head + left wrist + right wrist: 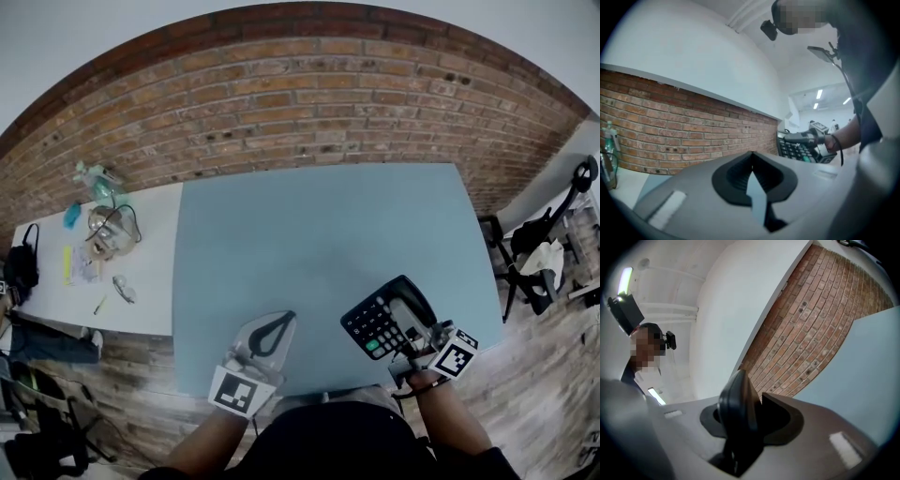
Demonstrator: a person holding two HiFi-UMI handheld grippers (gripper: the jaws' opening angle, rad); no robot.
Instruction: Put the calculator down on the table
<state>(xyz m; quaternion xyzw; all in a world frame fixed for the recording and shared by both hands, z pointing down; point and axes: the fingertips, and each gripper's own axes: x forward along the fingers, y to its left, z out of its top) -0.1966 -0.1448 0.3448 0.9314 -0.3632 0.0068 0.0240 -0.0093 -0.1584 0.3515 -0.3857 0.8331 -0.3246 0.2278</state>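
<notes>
A black calculator (386, 317) with grey keys and one green key hangs tilted over the near right part of the blue-grey table (309, 234). My right gripper (414, 339) is shut on its near edge. In the right gripper view the calculator (737, 404) shows edge-on, a dark slab clamped between the jaws of the right gripper (752, 401). My left gripper (272, 328) hovers over the table's near edge, to the calculator's left, its jaws together and nothing in them. From the left gripper (751, 155) view, the calculator (797, 146) shows off to the right, in the air.
A white side table (150, 300) on the left carries bottles, cables and small clutter. A dark bag (21, 267) hangs at its far left. Black chairs (530, 258) stand to the right of the blue-grey table. A brick wall (309, 103) runs along the far side.
</notes>
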